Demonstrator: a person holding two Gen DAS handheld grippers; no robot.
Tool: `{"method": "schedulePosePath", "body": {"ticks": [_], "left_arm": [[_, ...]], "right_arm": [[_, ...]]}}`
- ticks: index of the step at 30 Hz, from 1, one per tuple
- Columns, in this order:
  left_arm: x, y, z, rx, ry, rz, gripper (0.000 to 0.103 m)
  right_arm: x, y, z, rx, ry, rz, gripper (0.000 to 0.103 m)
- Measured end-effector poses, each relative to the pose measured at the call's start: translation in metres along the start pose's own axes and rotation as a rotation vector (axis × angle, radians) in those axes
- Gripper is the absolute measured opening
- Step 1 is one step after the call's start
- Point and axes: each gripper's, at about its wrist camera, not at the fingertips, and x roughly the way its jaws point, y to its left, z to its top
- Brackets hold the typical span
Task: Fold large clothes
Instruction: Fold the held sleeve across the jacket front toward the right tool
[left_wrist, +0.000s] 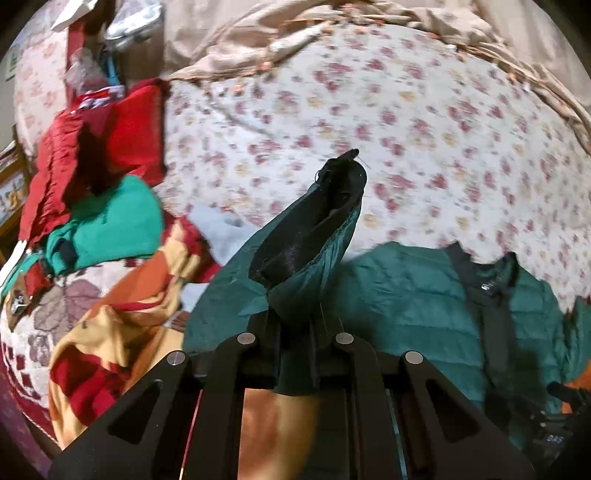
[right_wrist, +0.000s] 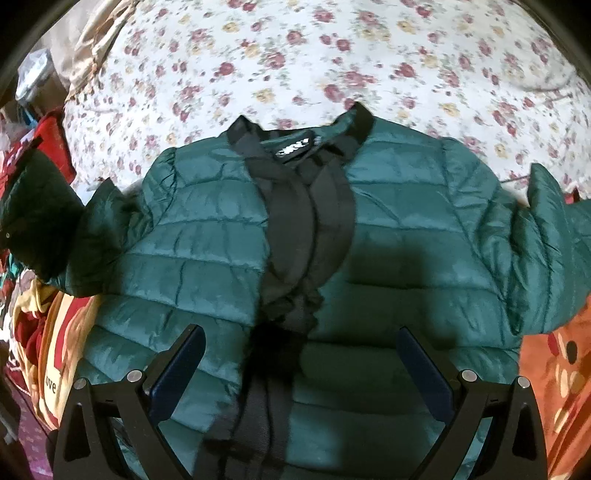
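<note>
A dark green quilted jacket (right_wrist: 207, 236) with a black collar and front placket lies face up on the floral bedsheet (right_wrist: 295, 55). My left gripper (left_wrist: 295, 317) is shut on the jacket's left sleeve (left_wrist: 314, 229), held up above the bed with its black cuff lining showing. That raised sleeve shows at the left edge of the right wrist view (right_wrist: 33, 206). My right gripper (right_wrist: 301, 350) is open and empty, hovering over the jacket's lower front. The jacket body also shows in the left wrist view (left_wrist: 406, 306).
A pile of red and green clothes (left_wrist: 103, 177) lies at the left of the bed. An orange, yellow and red patterned blanket (left_wrist: 110, 332) lies under the jacket's hem. A beige blanket (left_wrist: 258, 40) is bunched along the far side.
</note>
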Motion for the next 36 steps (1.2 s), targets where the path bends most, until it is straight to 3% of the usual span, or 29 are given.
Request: {"method": "schedulePosePath", "body": {"ticks": [23,36], "left_arm": [[-0.017,-0.167,-0.042,0.208,0.059,-0.173,0.01],[0.006,-0.23,-0.087,0.29,0.15,-0.205,0.011]], "right_arm": [[-0.021,-0.076,-0.014,0.072,-0.024,-0.054,0.103],[-0.028,-0.119,-0.021,0.124,-0.032,-0.086,0.103]]}}
